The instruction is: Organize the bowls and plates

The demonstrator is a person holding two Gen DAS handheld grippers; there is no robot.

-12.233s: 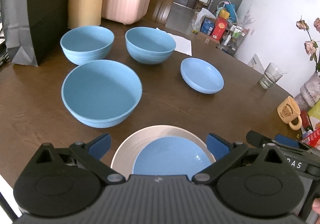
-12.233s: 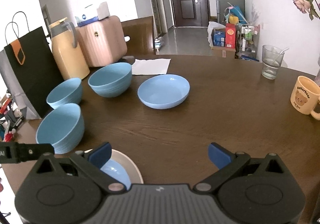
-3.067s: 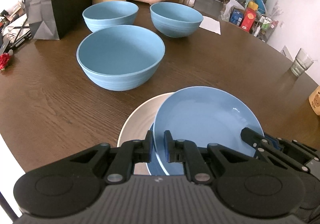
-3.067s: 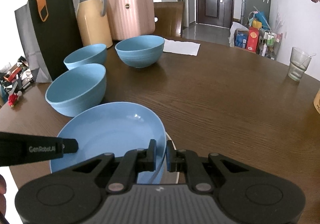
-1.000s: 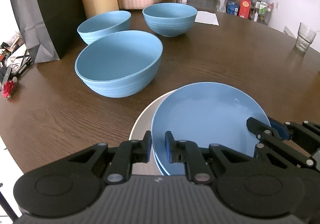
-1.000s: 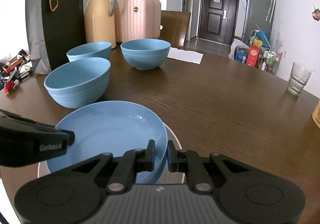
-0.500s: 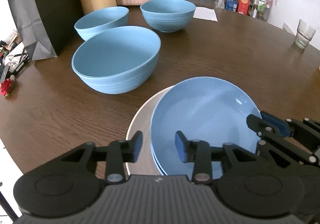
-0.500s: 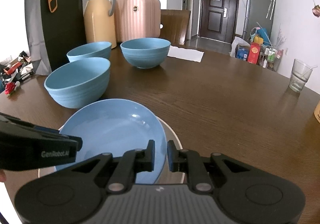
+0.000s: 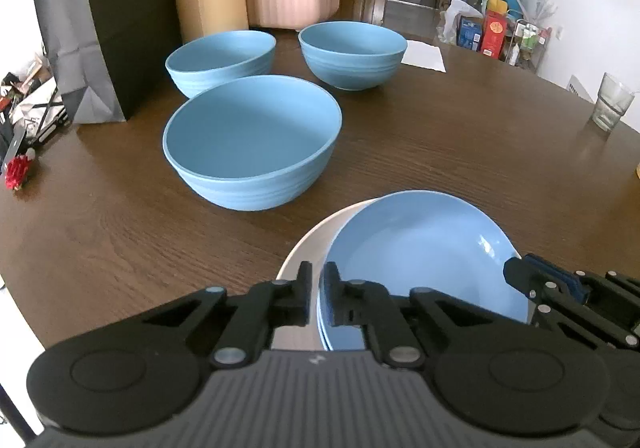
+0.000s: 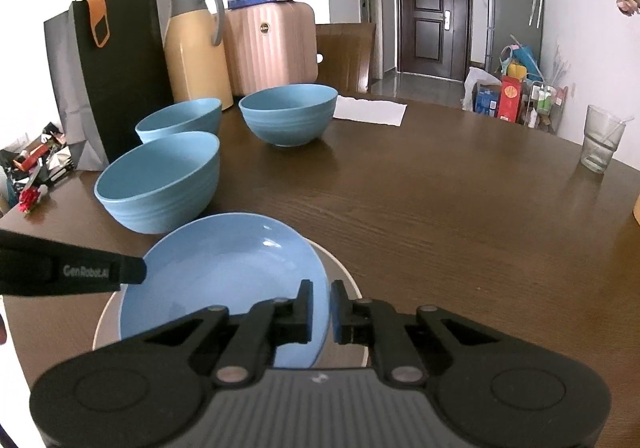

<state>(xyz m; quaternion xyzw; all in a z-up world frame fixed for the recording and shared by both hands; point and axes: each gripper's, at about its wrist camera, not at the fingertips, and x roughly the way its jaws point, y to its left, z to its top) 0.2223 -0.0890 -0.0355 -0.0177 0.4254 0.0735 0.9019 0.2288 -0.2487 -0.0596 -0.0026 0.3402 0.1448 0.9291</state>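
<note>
Nipping the left rim of the top blue plate [image 9: 428,248] with the left claw [image 9: 318,296], jaws just drawn in to a sliver with that rim between them. Same on the opposite rim with the right claw [image 10: 321,306], also just closed down to a narrow slit around the plate's edge. Held from both sides, presumably, to keep so shallow and slippery a dish level and to steer it squarely, not drag it by one edge. Sitting off-centre at the near edge of the counter [image 9: 480,152], on a lower blue plate [image 9: 321,332] and a wider pale plate [image 9: 308,252], overhanging toward the right; likely gripped now for nudging into line with the pile. Hard to tell from the left wrist view whether only the top rim or both blue rims are caught. Largest plate at the bottom for a steady base. Further in, toward the left edge, a large blue bowl [image 9: 248,136], and beyond it two smaller blue bowls [image 9: 220,52] [image 9: 352,44], all apart and not yet nested, probably left for after the plates.
</note>
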